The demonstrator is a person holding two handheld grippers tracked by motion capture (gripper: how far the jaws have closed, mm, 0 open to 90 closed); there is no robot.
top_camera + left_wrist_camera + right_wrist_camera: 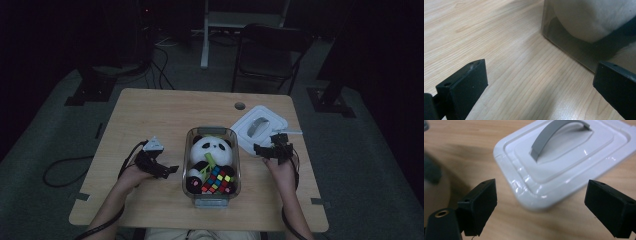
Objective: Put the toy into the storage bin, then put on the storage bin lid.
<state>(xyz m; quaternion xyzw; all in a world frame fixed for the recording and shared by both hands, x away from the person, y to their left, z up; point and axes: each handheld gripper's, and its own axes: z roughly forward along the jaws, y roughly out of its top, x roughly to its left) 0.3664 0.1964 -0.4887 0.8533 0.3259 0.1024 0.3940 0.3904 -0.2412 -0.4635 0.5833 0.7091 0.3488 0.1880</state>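
Note:
A clear plastic bin (pixel 212 200) stands mid-table holding a panda plush (pixel 212 147) and a colourful puzzle cube (pixel 218 181). Its white lid (pixel 248 120) with a grey handle lies flat at the bin's right rear. My left gripper (pixel 167 171) is low over the table just left of the bin, open. In the left gripper view the open left gripper (pixel 540 72) has bare wood between the jaws and the bin's corner (pixel 564 45) ahead to the right. My right gripper (pixel 270 146) hovers at the lid's near edge. In the right gripper view the right gripper (pixel 541 187) is open and empty, the lid (pixel 564 167) beyond it.
The wooden table (pixel 150 115) has a round cable hole (pixel 240 106) near its far edge. A dark chair (pixel 270 50) and a stand base sit on the floor behind. Cables trail from both grippers towards the near edge.

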